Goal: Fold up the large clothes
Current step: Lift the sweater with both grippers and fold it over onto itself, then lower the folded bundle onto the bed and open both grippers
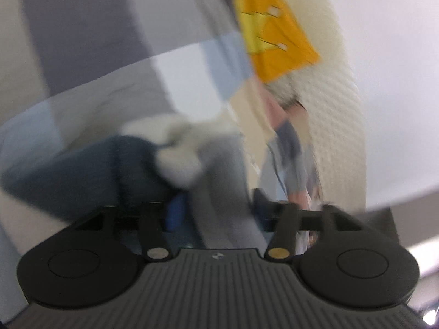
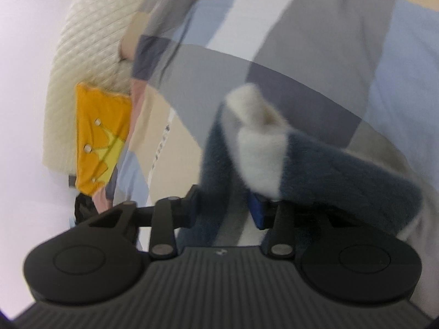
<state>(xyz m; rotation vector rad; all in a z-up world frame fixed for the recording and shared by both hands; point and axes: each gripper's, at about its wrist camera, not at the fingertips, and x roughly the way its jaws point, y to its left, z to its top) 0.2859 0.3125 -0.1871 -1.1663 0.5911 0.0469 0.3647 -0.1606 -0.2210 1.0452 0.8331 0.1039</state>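
Fleece garment (image 2: 329,170), dark blue w/ white lining, is laid on a patchwork bedspread (image 2: 315,54), presumably for a flat folding surface. Right gripper (image 2: 227,211) is seen w/ fabric between its blue pads; whether pressed cannot be told. Left gripper (image 1: 216,213) is shown w/ jaws spread, grey cloth passing loosely between, judged released. An orange cushion (image 1: 277,33) is propped against the cream headboard (image 1: 340,126).

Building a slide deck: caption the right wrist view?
Right gripper straddling a fuzzy navy-and-white garment over a patchwork bedspread.
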